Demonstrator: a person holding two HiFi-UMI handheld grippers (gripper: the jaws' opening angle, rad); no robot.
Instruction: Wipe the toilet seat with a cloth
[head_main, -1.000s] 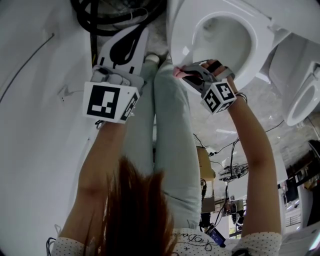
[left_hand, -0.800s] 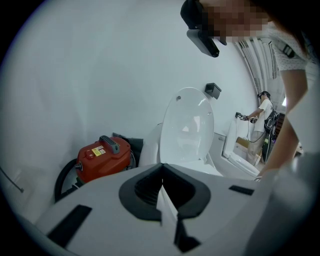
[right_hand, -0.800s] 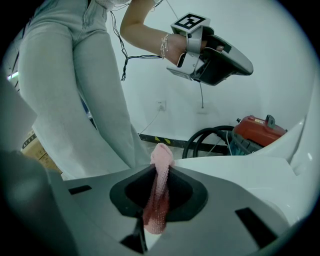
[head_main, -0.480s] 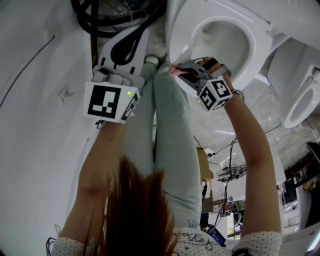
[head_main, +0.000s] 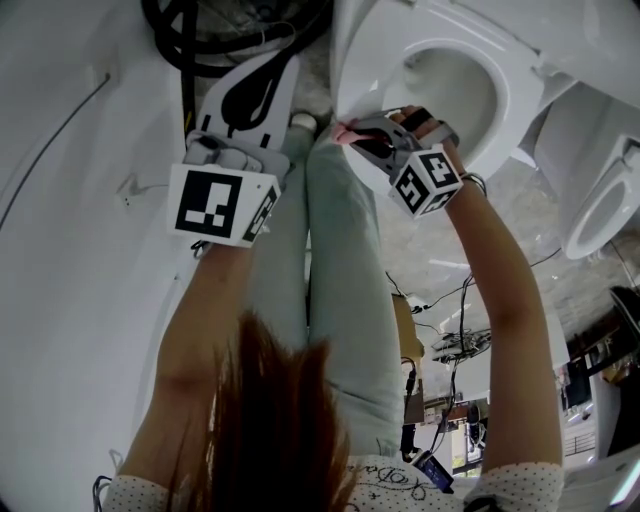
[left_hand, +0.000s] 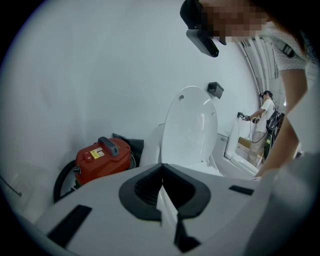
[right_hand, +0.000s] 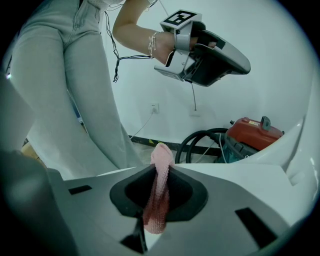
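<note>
Vacuum: a red plastic canister (left_hand: 102, 157) with a dark handle stands at the far left against a plain white wall. A black hose (head_main: 230, 30) lies coiled beside it.

Left gripper: the left gripper (head_main: 280, 70) is a white wedge-shaped shell with a black teardrop recess and carries a cube of square black-and-white markers. Its fingers are pressed together with nothing between them (left_hand: 165, 200). It is held to the left of the toilet, apart from it.

Legs: the person's legs (head_main: 340, 250), in pale denim, stand between the two grippers.

Cloth: the cloth (head_main: 347, 133) is pink with a fine knitted weave and is gathered into a narrow strip. The right fingers pinch it, and its rounded end (right_hand: 161, 160) sticks out past the fingertips. It sits at the near-left edge of the seat. Whether it touches the rim cannot be told.

Right gripper: the right gripper (head_main: 365, 140) has the same white shell and marker cube. Its fingers are closed tight on the cloth (right_hand: 157, 200). It is held over the seat's left rim.

Seat: the seat (head_main: 372, 60) is a smooth, glossy white oval ring around the bowl (head_main: 455, 85). The lid (left_hand: 190, 125) stands upright behind it, a tall rounded oval.

Floor: the floor (head_main: 440, 235) near the toilet is grey and mottled.

Right edge: another glossy white rounded fixture (head_main: 600, 200) stands beside the toilet.
</note>
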